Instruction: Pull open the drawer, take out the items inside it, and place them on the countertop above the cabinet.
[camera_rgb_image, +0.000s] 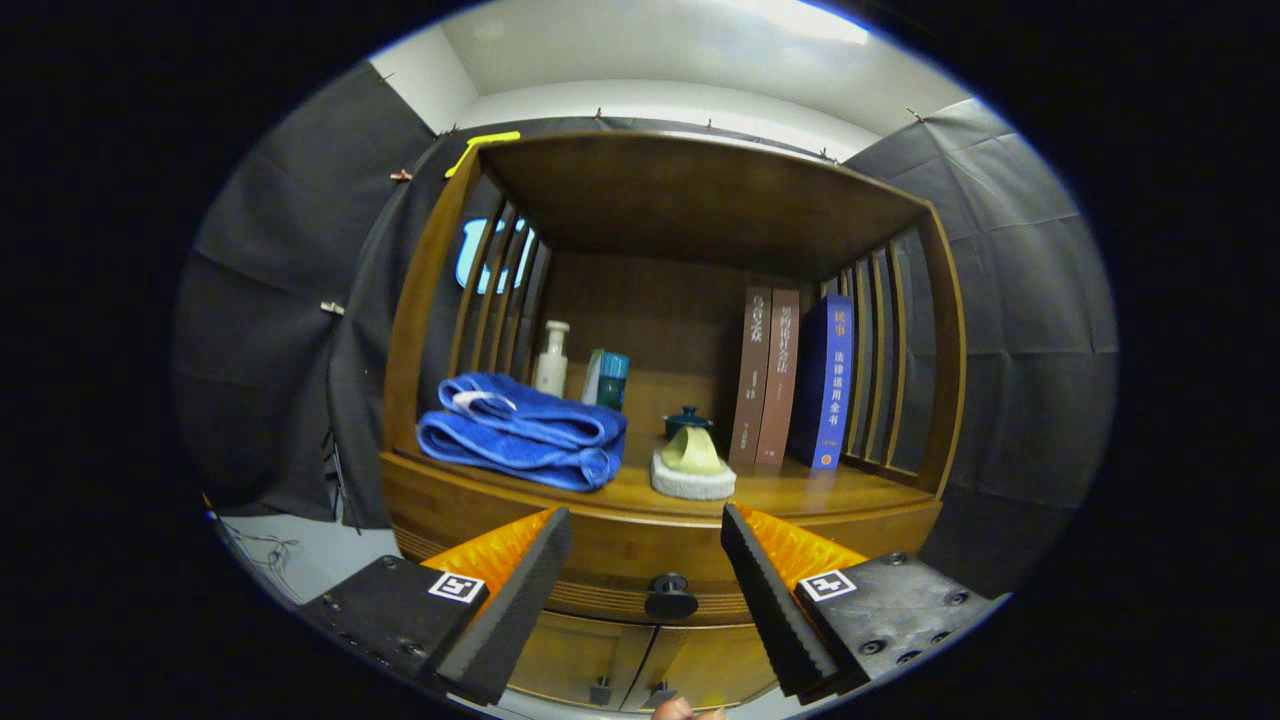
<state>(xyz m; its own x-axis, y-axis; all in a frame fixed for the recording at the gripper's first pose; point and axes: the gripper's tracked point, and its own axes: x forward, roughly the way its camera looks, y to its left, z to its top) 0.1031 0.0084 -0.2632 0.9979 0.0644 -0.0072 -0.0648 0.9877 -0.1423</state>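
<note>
Gripper view looks straight at a wooden cabinet (660, 500) with an open shelf above a drawer (650, 575). That drawer is shut, its front flush with the cabinet, and its dark round knob (670, 597) sits between the fingers, just ahead of them. The gripper (645, 540) has its fingers spread wide apart and holds nothing; neither finger touches the knob. Below the drawer two cabinet doors (640, 665) meet, each with a small dark handle.

On the countertop (800, 492) above the drawer, a folded blue towel (525, 430) lies to the left. Behind it, farther back, stand a white bottle (551, 358) and a teal container (608, 378). Near the middle a pale green pad rests on a white sponge block (692, 478), with a small dark lidded pot (688, 420) just behind it. To the right, three books (790, 378) stand upright side by side, two brown and one blue. A fingertip (685, 710) shows at the near edge, below the doors.
</note>
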